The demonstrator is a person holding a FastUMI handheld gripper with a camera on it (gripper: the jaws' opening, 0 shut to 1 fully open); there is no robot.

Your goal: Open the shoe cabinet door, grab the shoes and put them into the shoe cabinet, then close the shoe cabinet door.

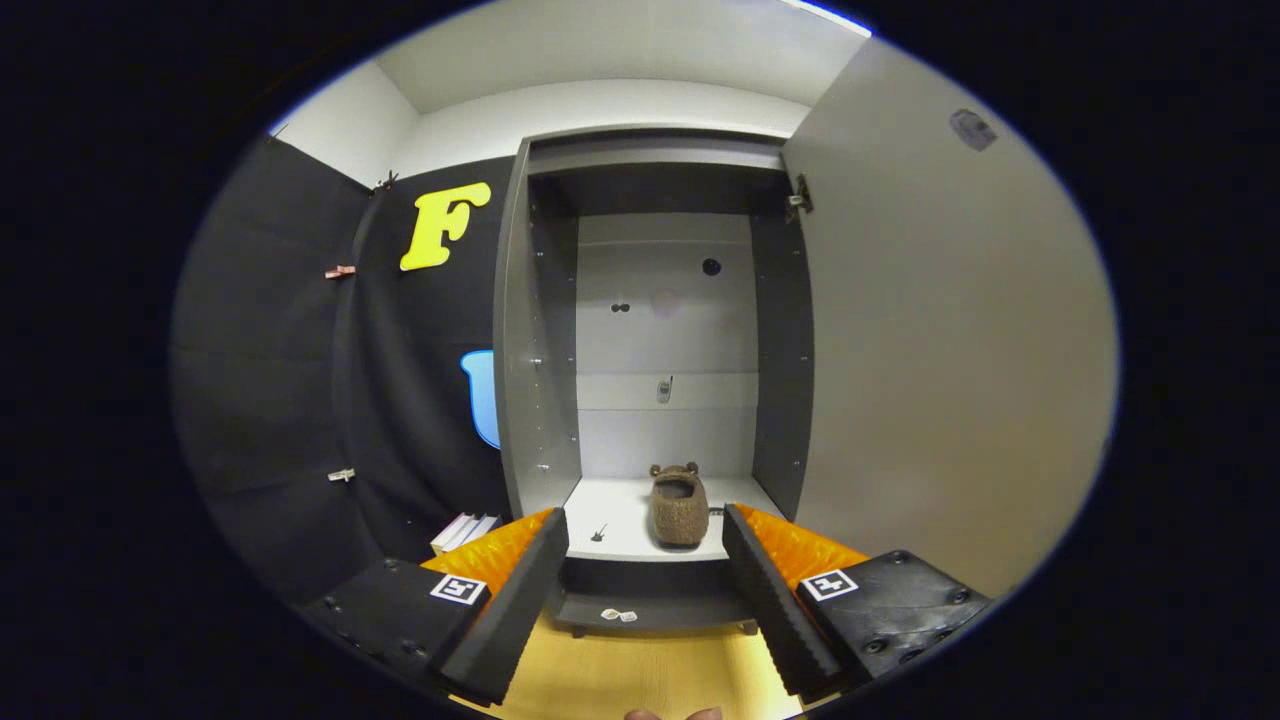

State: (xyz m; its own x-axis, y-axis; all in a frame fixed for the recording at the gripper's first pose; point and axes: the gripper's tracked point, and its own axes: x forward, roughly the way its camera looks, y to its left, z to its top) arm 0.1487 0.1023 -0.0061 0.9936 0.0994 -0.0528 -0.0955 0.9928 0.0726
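The grey shoe cabinet (540,330) stands straight ahead with its door (940,340) swung wide open to the right. A brown fuzzy slipper with small ears (679,505) sits on the cabinet's white bottom shelf (620,520), toe toward me, just beyond the fingers. My gripper (645,565) is open, its two black ribbed fingers (520,600) spread wide with nothing between them. The gripper is in front of the cabinet, apart from the shoe.
The open door fills the right side, close to the right finger. The floor (640,670) below the gripper is yellow wood. A few white flat items (465,530) lie at the cabinet's left foot. A fingertip of a person's hand (675,714) peeks in below.
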